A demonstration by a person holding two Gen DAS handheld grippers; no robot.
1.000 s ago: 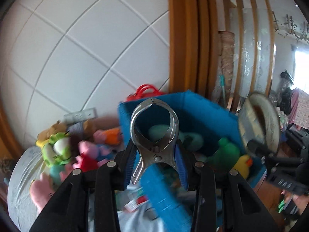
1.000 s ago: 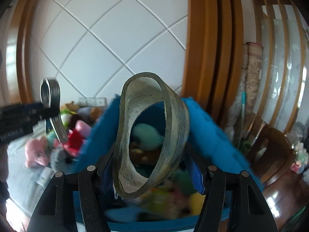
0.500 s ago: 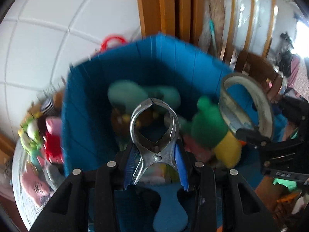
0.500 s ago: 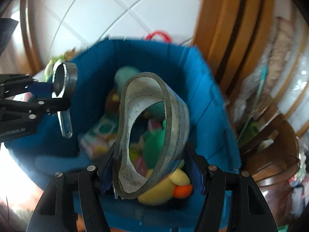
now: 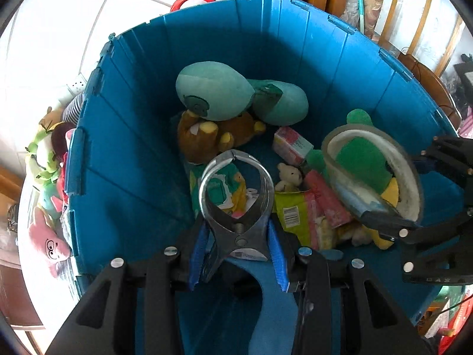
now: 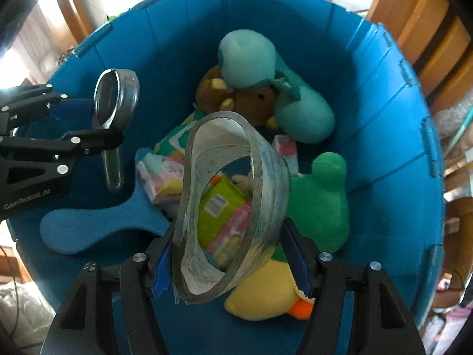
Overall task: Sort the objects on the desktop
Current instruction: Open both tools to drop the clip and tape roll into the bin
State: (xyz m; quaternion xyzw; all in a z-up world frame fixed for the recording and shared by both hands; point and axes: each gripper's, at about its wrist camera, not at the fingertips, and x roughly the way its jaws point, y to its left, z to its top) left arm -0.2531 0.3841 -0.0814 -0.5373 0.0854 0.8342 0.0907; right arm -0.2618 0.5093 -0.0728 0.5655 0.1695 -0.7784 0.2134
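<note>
My left gripper (image 5: 238, 254) is shut on a metal spring clamp (image 5: 236, 207) and holds it above the inside of a blue storage bin (image 5: 133, 153). The clamp also shows in the right wrist view (image 6: 113, 112). My right gripper (image 6: 232, 261) is shut on a worn grey tape roll (image 6: 266, 183) and holds it over the same bin (image 6: 384, 94). The tape roll shows at the right of the left wrist view (image 5: 411, 177).
The bin holds a teal plush (image 5: 215, 91), a brown bear plush (image 5: 207, 139), a green and yellow plush (image 6: 319, 204), snack packets (image 5: 295, 210) and a blue paddle-shaped piece (image 6: 97, 230). More plush toys (image 5: 47, 230) lie outside the bin at left.
Both grippers have tilted down and moved in over the bin. The view went from the wall and bin rim to the bin's contents. Both still hold their objects.
</note>
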